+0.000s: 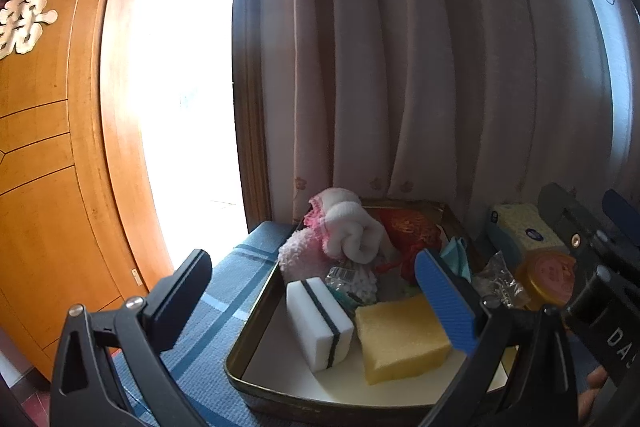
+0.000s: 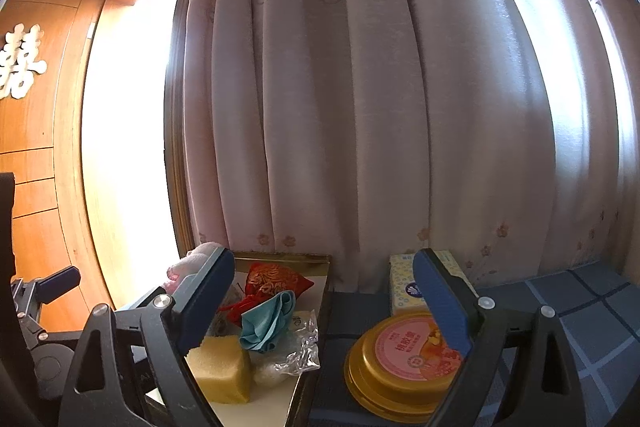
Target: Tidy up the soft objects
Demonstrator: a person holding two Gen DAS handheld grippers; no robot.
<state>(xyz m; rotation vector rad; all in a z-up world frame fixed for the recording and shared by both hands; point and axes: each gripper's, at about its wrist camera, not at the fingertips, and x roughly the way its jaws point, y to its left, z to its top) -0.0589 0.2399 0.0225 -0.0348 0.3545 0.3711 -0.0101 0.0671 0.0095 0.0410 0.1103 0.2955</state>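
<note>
We see the soft things gathered in the gold-rimmed tray [image 1: 256, 311] on the blue checked cloth [image 1: 224, 291]: a yellow sponge [image 1: 400, 337], a white sponge [image 1: 318, 323] with 2 dark stripes, a rolled white-and-pink towel [image 1: 344, 227], a red pouch [image 2: 274, 279]. The left gripper [image 1: 316, 291] and the right gripper [image 2: 324, 301] both gape, holding nothing.

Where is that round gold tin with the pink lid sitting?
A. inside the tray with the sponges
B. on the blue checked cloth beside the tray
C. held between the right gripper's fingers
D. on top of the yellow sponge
B: the gold tin rests on the blue checked cloth just outside the tray, in front of the tissue pack; no finger presses on it.
</note>
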